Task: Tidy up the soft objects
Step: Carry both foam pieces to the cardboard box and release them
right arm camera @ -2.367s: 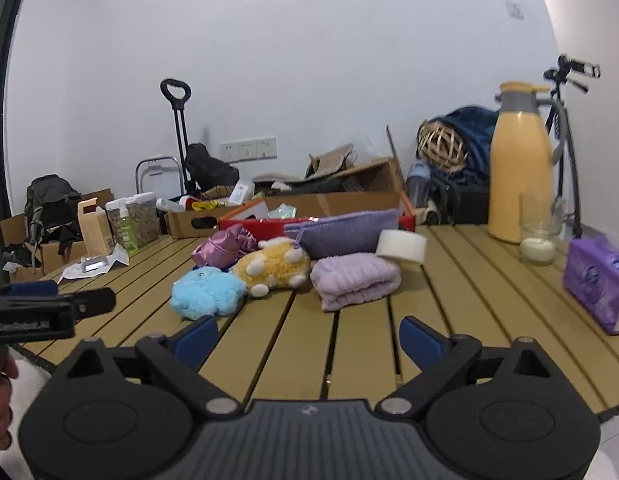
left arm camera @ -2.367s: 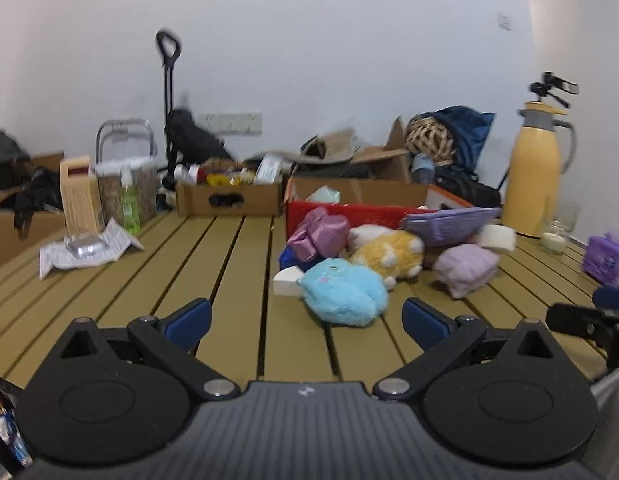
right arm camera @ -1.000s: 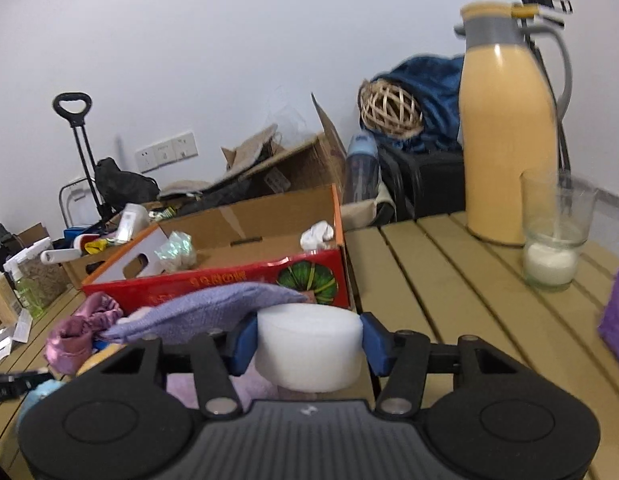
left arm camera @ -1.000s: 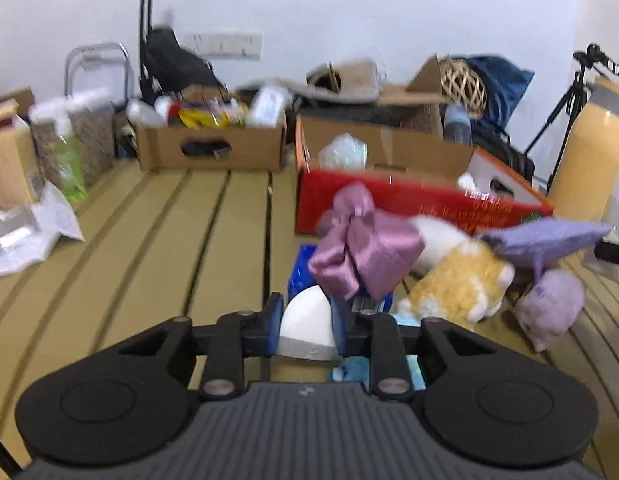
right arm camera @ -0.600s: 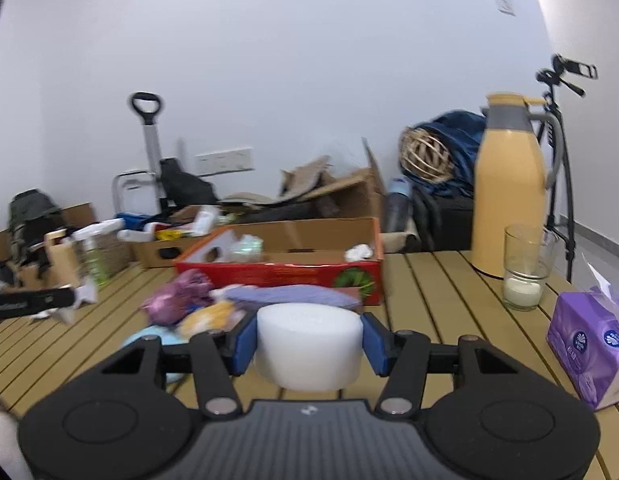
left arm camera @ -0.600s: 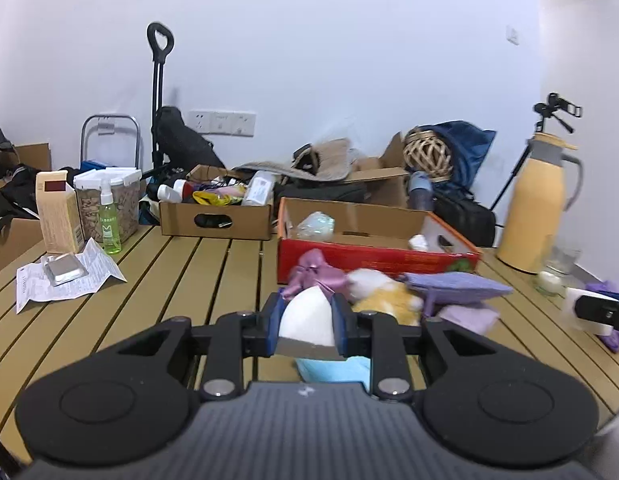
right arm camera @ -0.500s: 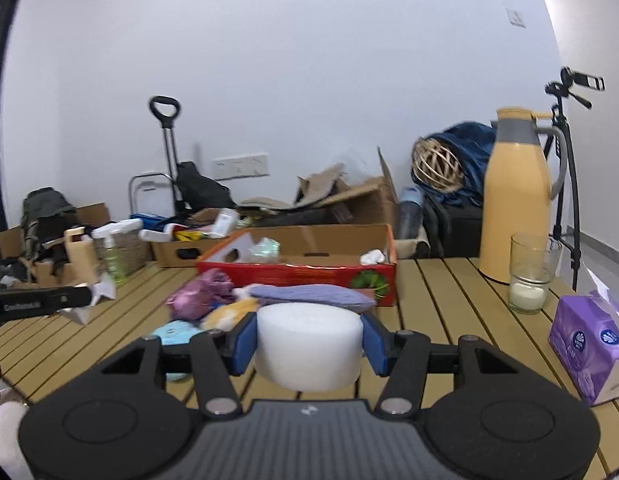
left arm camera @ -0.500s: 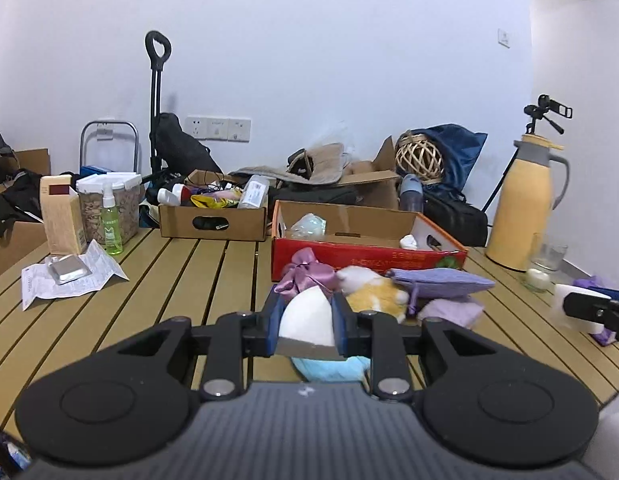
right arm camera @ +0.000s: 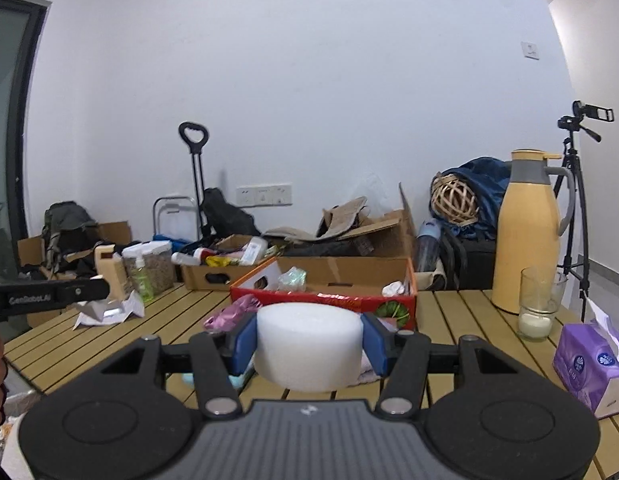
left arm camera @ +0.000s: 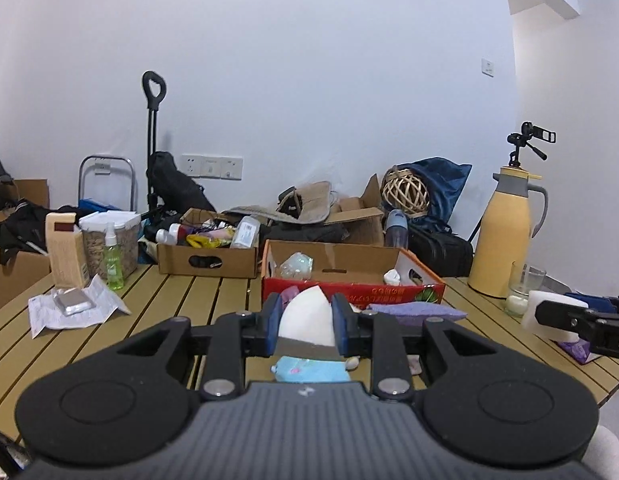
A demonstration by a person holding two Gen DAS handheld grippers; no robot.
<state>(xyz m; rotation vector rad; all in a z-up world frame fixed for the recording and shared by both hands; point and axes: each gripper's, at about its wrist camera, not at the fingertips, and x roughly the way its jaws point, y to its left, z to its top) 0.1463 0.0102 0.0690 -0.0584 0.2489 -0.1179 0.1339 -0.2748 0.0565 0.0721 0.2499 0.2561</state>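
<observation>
Above the near edge of the slatted wooden table (left arm camera: 213, 300), the left gripper (left arm camera: 307, 322) was clamped on a white wedge of foam (left arm camera: 307, 320), its blue pads pressed against both flanks of the piece so that the rounded top stood up between them. Off to its right the right gripper (right arm camera: 309, 338) was held at much the same height, jaws closed on a white foam cylinder (right arm camera: 307, 346) that lay crosswise between the pads and bulged a little below them. From the left wrist view that same cylinder (left arm camera: 557, 312) showed at the far right, gripped in the other tool.

The rest of the soft things lay on the table just in front of a red cardboard box (right arm camera: 329, 298): a light blue plush toy (left arm camera: 309, 370) nearest the left gripper and mostly hidden under it, a flat purple pouch (left arm camera: 413, 312) beside the box front, and a bundle of pink-purple fabric (right arm camera: 231, 314) at the left end of the heap. Inside the box I could make out crumpled clear plastic (left arm camera: 295, 264) and a small white scrap.

Further right stood a yellow thermos jug (right arm camera: 527, 232), a glass (right arm camera: 539, 308) with something white in it just beside it, and a purple tissue pack (right arm camera: 589, 364) near the table's edge.
</observation>
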